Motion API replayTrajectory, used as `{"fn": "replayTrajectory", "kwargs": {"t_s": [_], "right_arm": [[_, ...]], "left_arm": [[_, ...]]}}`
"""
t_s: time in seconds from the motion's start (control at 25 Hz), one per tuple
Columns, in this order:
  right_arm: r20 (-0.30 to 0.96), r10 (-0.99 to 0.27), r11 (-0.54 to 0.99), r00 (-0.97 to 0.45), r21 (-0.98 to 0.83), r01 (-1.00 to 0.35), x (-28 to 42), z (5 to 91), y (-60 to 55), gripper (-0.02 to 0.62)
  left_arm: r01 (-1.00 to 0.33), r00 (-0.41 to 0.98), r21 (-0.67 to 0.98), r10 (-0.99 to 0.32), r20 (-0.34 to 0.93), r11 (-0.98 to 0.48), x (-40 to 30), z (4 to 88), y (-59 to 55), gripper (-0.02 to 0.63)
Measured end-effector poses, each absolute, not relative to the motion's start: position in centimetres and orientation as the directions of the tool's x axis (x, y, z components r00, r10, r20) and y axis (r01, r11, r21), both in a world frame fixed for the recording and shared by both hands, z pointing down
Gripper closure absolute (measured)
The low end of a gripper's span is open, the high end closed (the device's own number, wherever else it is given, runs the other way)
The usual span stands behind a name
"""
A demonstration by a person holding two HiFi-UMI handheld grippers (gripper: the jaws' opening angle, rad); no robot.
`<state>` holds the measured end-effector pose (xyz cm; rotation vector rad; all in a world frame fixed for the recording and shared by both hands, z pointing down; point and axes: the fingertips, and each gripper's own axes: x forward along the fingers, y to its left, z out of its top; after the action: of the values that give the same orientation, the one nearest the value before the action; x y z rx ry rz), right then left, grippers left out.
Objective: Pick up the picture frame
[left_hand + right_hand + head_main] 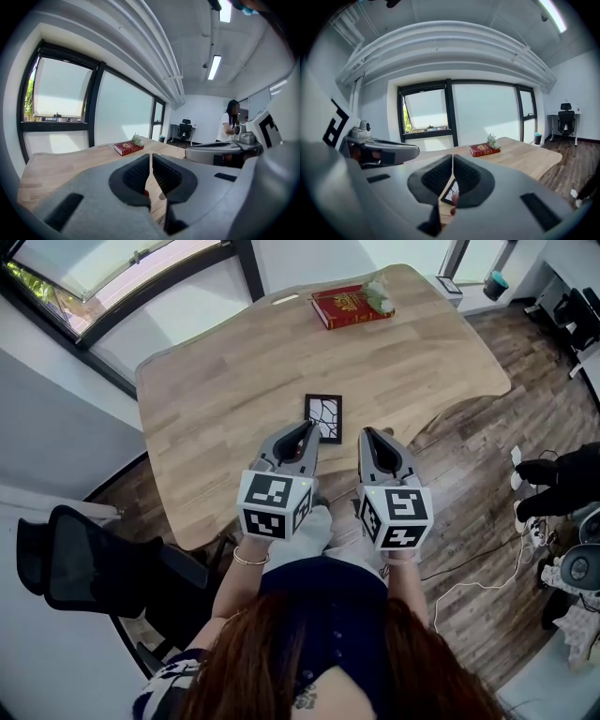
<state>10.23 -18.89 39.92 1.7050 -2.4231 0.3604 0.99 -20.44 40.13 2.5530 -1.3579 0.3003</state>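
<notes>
On the window-side wooden table (234, 381), the picture frame (324, 416) lies near left claw (307, 427) and right claw (368, 434), both closed

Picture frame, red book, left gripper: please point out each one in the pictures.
picture frame (328, 414), head view, on the patterned middle inside its dark border.
red book (347, 307), head view, on its cover.
left gripper (309, 427), head view, at its shut fingertips.

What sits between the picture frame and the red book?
Nothing: the head view shows only bare wood of the table between the picture frame and the red book.
</notes>
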Motion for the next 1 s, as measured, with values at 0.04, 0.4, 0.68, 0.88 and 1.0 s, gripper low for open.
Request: {"fn": "replayTrajectory", "kwargs": {"t_s": [0.04,0.4,0.68,0.88,1.0], "right_arm": [[0.27,-0.9,0.325,-0.341,-0.104,-0.94,10.2,40.1,-19.4,0.566],[0.321,-0.879,0.343,-0.354,-0.092,-0.935,9.6,41.7,-22.8,0.566],[0.367,-0.858,0.349,-0.358,-0.092,-0.932,9.1,43.4,-24.6,0.566],[0.408,-0.838,0.351,-0.361,-0.103,-0.931,8.8,45.0,-25.7,0.565],[0.435,-0.824,0.353,-0.364,-0.11,-0.929,8.6,46.1,-26.4,0.565]], "left_arm": [[-0.831,0.551,0.108,-0.782,0.292,-0.545,1.0,40.3,-20.9,0.566],[-0.816,0.569,0.127,-0.747,0.343,-0.564,0.6,42.5,-23.7,0.566],[-0.814,0.573,0.149,-0.734,0.364,-0.561,-0.1,43.8,-25.7,0.566],[-0.804,0.587,0.177,-0.708,0.392,-0.568,-0.3,45.1,-26.7,0.566],[-0.798,0.594,0.19,-0.691,0.411,-0.572,-0.4,46.0,-27.3,0.566]]}}
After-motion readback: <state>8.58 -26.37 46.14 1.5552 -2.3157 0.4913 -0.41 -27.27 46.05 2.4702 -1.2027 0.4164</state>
